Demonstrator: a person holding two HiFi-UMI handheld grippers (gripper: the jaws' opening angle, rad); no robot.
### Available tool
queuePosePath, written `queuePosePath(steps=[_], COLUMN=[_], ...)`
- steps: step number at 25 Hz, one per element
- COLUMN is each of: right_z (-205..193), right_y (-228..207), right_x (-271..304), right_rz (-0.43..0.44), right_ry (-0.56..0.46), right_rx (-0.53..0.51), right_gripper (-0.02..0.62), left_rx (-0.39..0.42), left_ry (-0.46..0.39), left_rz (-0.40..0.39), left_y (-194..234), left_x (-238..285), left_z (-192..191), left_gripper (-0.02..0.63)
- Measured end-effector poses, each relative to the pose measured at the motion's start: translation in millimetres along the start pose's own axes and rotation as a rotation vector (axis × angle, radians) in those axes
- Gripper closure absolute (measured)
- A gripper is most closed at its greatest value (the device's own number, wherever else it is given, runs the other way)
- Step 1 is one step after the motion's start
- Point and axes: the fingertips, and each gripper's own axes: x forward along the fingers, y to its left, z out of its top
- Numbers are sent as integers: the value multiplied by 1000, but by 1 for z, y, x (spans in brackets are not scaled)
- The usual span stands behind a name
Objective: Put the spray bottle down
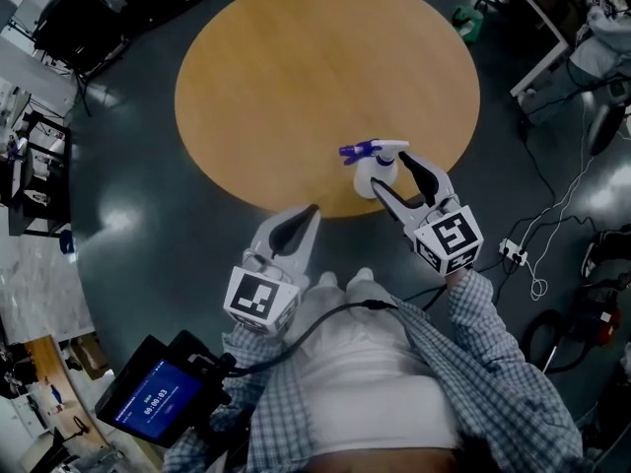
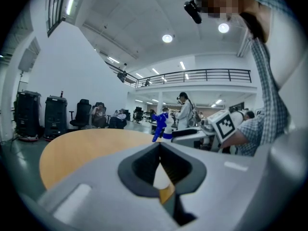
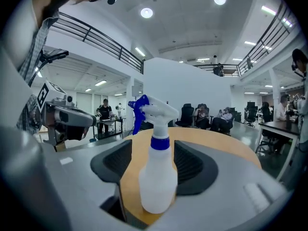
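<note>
Subject: a white spray bottle (image 1: 378, 172) with a blue trigger and collar, upright on the round wooden table (image 1: 296, 77), close to the rim nearest the person.
Right gripper (image 1: 389, 170): jaws spread wide, one on each side of the bottle's body. The right gripper view shows table surface between each dark pad and the plastic, so the pads do not press it.
Left gripper (image 1: 312, 208): jaws brought together at the tips, with nothing between them. It hangs over the table's near edge, well apart from the bottle.
Head view only: the whole tabletop, bare but for the bottle; both marker cubes; the person's checked sleeves (image 1: 513, 363); a lit screen (image 1: 153, 402) at the lower left; a white power strip (image 1: 513, 252) and cables on the dark floor.
Right gripper view only: the bottle (image 3: 158, 177) at close range, nozzle pointing to picture left and base flat on the wood. The left gripper (image 3: 67, 117) shows beyond it at the left.
Left gripper view only: the bottle (image 2: 161, 126) small and distant past the closed tips (image 2: 160, 146), beside the right gripper's marker cube (image 2: 225, 125). People sit on office chairs (image 2: 82, 113) in the hall behind, under a railed balcony (image 2: 202, 75).
</note>
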Motion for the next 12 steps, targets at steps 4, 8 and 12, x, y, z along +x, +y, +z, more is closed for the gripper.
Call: queuePosePath(steps=[4,8,12], right_z=[8,25,35], right_y=[4,15,26], right_x=[-17,-27,-30], right_rz=[-37,-20,-4], right_ry=[-22,-76,-98], right_rx=[22,59,52], right_gripper=[369,516,592], left_rx=[0,14,15], left_ry=[-2,-9,-9], left_rz=[-4,-24,-34], left_y=[0,-3,-6], left_x=[2,4,6], left_z=[4,1,3], left_gripper=[607,607,607])
